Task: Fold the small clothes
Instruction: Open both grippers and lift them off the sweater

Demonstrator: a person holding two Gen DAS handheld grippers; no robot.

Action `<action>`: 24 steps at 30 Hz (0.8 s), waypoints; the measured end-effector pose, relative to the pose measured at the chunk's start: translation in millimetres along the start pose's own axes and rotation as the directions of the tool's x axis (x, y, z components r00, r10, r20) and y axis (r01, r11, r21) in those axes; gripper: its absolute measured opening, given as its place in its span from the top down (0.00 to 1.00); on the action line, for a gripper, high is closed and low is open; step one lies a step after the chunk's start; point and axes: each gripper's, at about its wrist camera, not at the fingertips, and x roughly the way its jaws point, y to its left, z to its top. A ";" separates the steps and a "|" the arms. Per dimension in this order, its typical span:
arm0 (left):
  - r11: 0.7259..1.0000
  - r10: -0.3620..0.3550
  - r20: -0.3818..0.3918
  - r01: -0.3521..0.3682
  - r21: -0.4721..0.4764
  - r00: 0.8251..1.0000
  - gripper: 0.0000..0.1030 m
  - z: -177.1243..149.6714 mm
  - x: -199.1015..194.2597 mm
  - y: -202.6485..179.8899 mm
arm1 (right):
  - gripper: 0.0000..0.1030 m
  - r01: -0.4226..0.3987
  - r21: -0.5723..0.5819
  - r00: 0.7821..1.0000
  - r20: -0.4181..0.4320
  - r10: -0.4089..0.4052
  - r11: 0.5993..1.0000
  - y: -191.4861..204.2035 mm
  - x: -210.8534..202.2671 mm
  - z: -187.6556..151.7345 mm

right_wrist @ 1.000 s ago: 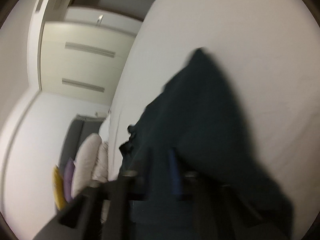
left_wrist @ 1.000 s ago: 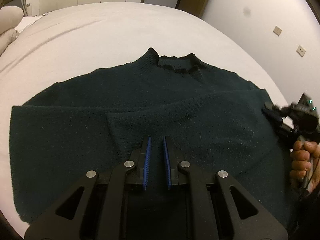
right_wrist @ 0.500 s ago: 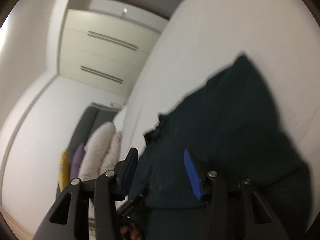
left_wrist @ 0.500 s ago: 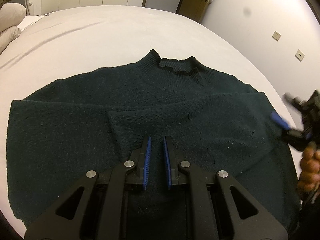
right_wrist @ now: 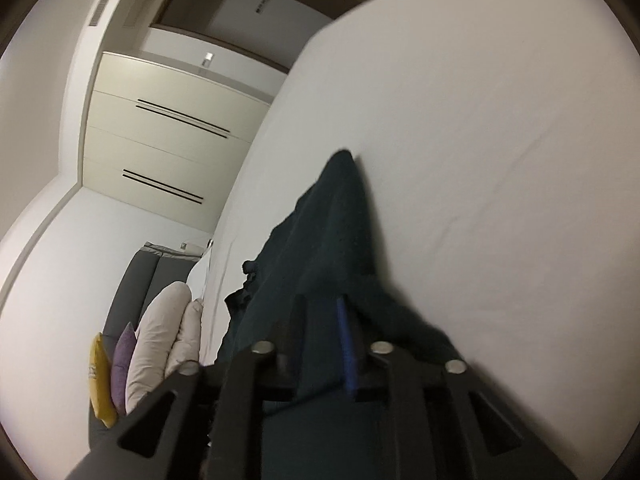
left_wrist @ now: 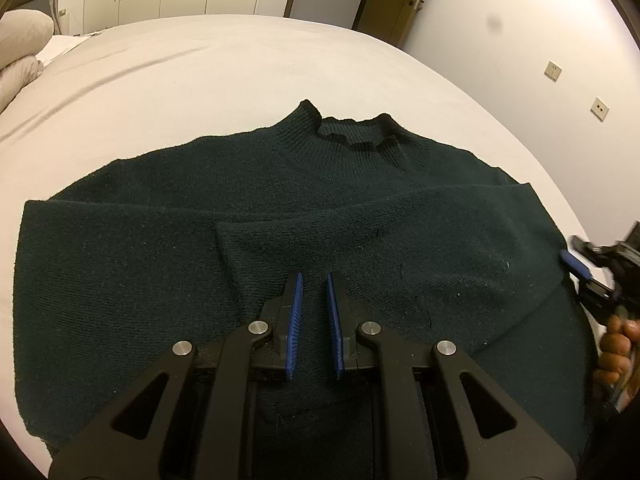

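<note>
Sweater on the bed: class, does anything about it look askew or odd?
The sweater lies mostly flat with sleeves folded across; only its right edge is bunched between the right gripper fingers. The collar is rumpled.

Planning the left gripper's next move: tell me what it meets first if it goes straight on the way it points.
Probably the dark sweater: the left gripper hovers low above the folded sleeve and points toward the collar. Depth is unclear; contact depends on its downward tilt.
</note>
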 end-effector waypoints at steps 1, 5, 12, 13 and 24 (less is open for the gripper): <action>1.000 0.005 0.001 -0.005 0.003 1.000 0.88 -0.2 -0.2 -0.9 | 0.49 0.000 -0.012 1.000 0.021 0.000 1.000 2.0 -9.5 -3.6; 1.000 0.008 0.001 -0.008 0.004 1.000 0.88 0.6 -0.6 -1.0 | 0.37 0.042 -0.121 0.995 0.098 -0.030 0.992 23.1 -47.4 -24.7; 0.997 0.050 0.000 -0.050 -0.053 0.999 0.87 0.3 -25.3 5.5 | 0.23 0.144 -0.364 0.970 0.237 -0.058 0.920 87.3 -113.3 -62.9; 0.996 0.082 0.015 -0.081 -0.040 0.997 0.87 -2.8 -35.9 2.5 | 0.13 0.158 -0.390 0.958 0.282 -0.046 0.907 97.8 -125.7 -69.6; 0.996 0.093 0.219 -0.087 -0.036 0.971 0.17 -99.8 -192.9 -15.1 | 0.00 0.182 -0.576 0.899 0.426 0.102 0.797 152.9 -227.7 -116.8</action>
